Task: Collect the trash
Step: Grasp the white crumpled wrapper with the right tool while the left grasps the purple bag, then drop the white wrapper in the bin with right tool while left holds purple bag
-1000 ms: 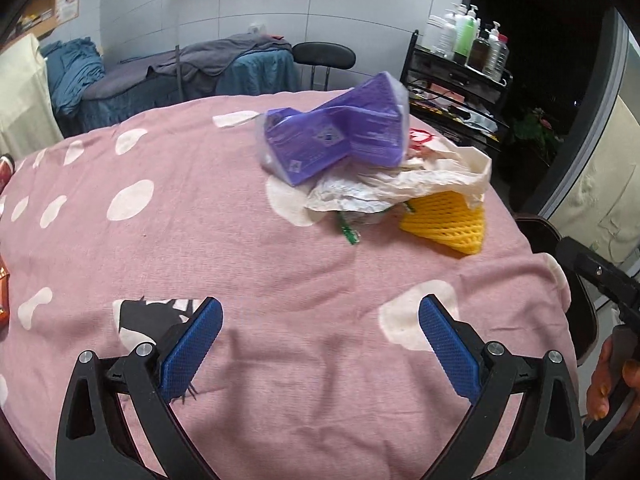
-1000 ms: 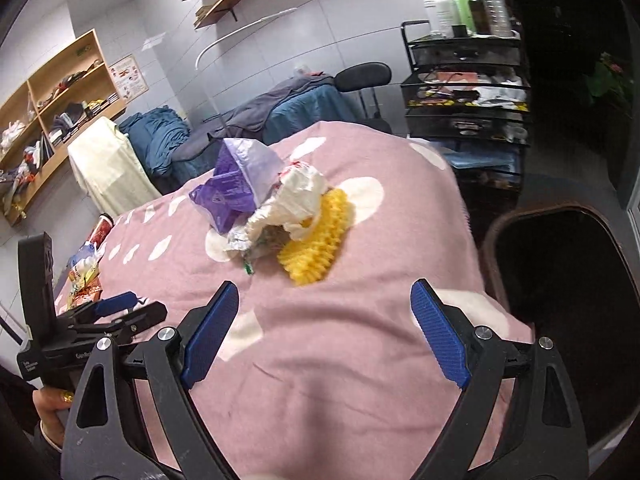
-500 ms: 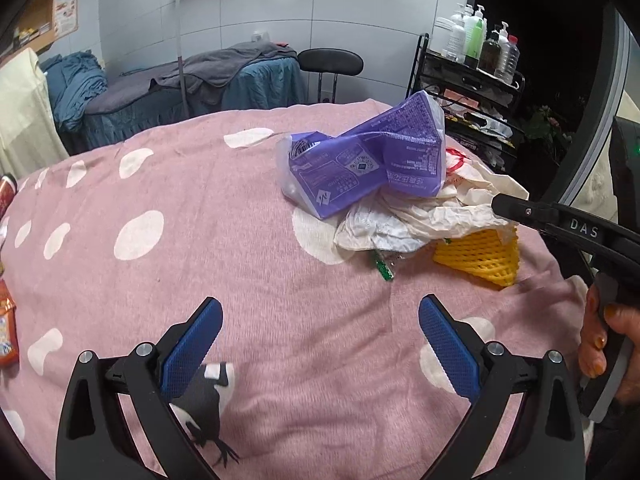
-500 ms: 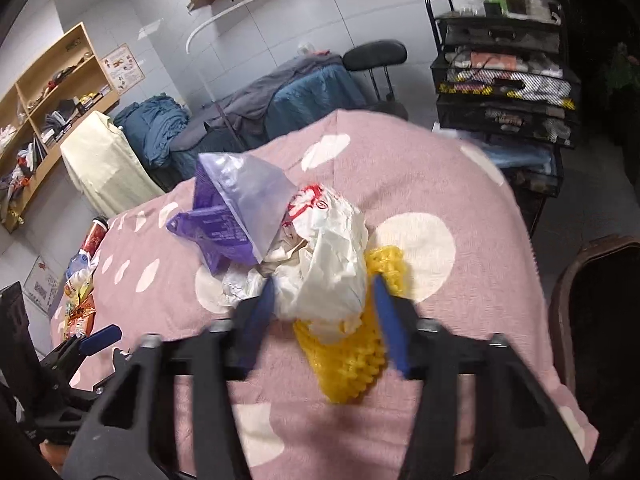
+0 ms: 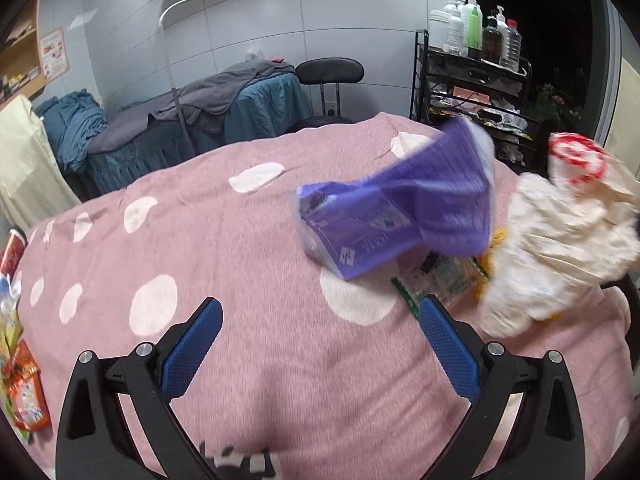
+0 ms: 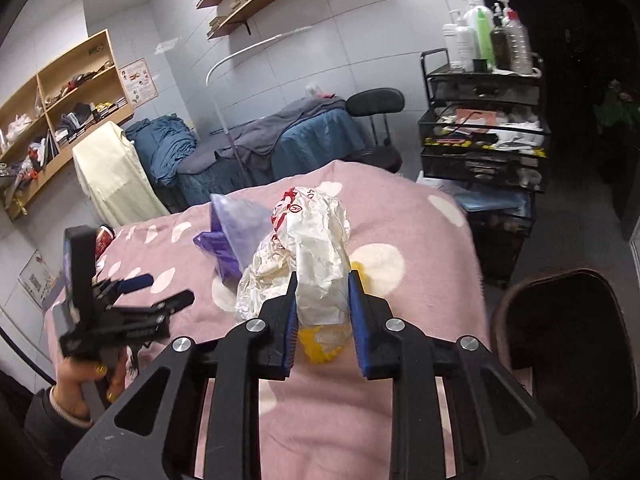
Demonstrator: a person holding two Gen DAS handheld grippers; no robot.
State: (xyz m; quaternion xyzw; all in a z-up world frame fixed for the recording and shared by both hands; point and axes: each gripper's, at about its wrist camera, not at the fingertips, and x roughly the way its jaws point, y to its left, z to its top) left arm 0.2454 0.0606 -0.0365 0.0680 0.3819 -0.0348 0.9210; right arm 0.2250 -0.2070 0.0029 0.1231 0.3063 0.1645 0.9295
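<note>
Pink polka-dot cloth (image 5: 248, 248) fills the left wrist view; the left gripper (image 5: 318, 326) hovers over it with fingers spread wide, holding nothing, near a blurred purple packet (image 5: 394, 216) and a crumpled white wrapper (image 5: 560, 240). In the right wrist view, the right gripper (image 6: 322, 300) pinches the white wrapper (image 6: 316, 248) above yellow foam netting (image 6: 320, 346)
</note>
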